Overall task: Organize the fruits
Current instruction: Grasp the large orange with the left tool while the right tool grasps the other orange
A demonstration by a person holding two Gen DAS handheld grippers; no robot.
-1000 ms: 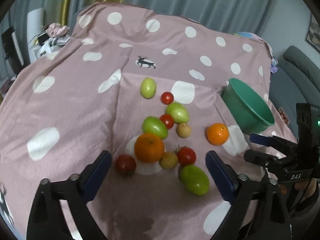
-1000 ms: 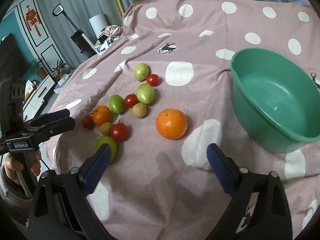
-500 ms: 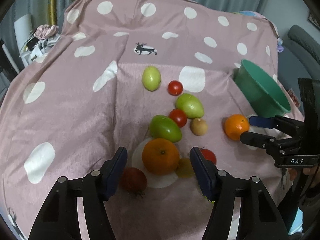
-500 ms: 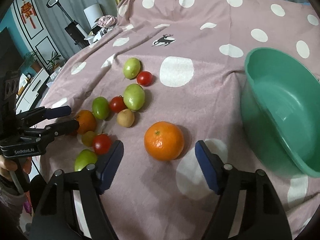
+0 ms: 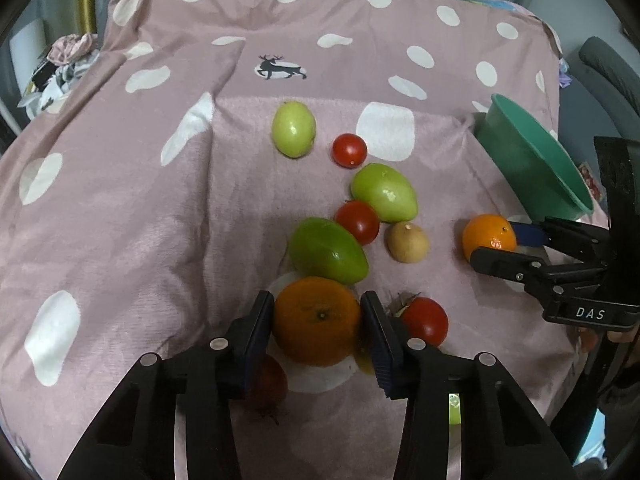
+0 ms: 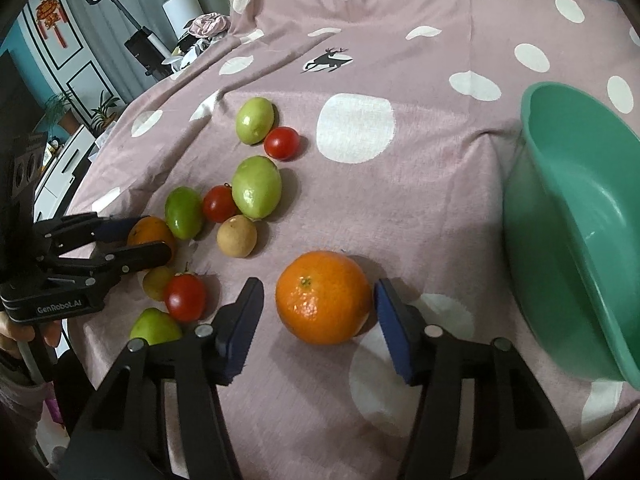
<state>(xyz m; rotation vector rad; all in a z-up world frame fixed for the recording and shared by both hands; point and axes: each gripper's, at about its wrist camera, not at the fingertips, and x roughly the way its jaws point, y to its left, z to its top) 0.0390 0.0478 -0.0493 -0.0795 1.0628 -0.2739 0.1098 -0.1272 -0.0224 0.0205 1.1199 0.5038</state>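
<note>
The big orange [image 5: 316, 320] lies on a white dot of the pink spotted cloth [image 5: 120, 220], low in the left wrist view, and my left tongs [image 5: 316, 304] grip it: both blue pads lie against its flanks, the jaws having just been closing onto it. It is round, with no long axis to speak of, and its stem dimple faces up toward the camera. The skin is deep orange and finely pitted. The second orange [image 6: 324, 298] lies apart from the cluster, toward the bowl, its stem end turned up and a little away from me. My right tongs [image 6: 318, 286] straddle it but are not on it; the jaws have just been closing, yet a strip of cloth shows between the left pad and the peel, and the right pad is just beside it. This one is brighter and glossier. Just beyond the big orange a dark green fruit [image 5: 328, 252] touches it, its long axis slanting across the cloth. A red tomato [image 5: 425, 320] with a dry stalk lies just outside the right pad, and a dark red fruit [image 5: 268, 384] is half hidden under the left finger. Further off are more tomatoes, paler green fruits and a small tan one [image 5: 407, 242]. The green bowl [image 6: 560, 208] stands to the right, its inside showing bare plastic.
</note>
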